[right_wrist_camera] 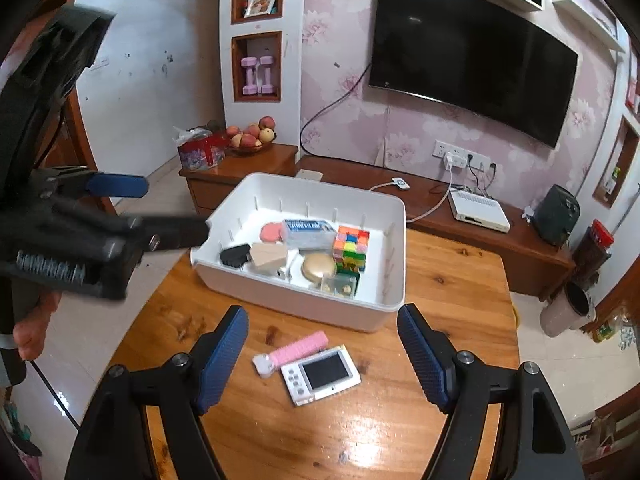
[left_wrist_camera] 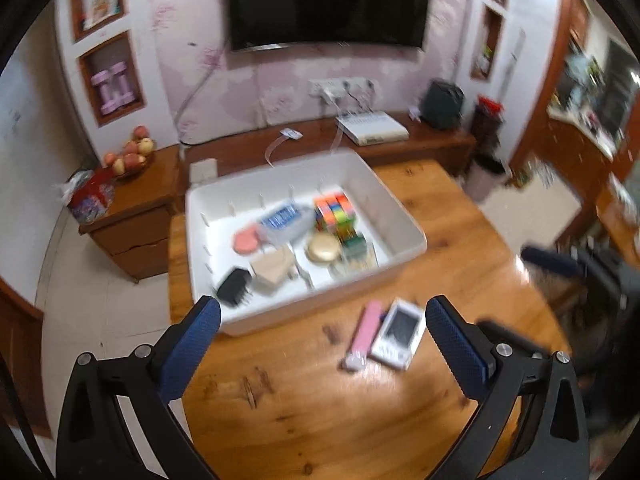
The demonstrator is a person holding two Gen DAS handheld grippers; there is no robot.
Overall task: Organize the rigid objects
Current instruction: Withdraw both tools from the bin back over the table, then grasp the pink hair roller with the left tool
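Both grippers tilted downward above wooden counter (right_wrist_camera: 440,280). Left gripper (left_wrist_camera: 322,344) spread wide, empty. Right gripper (right_wrist_camera: 322,354) apart, empty. Pink ridged bar (right_wrist_camera: 296,350) touching white handheld device (right_wrist_camera: 320,374) on counter, near white plastic bin (right_wrist_camera: 312,304).

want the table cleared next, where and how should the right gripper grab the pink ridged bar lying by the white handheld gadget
Grip the pink ridged bar across its narrow width near the middle, coming from above with the open right gripper. It lies flat on the wooden table, and the white handheld gadget crowds its white-capped end, so the far pink half probably gives the fingers more room.
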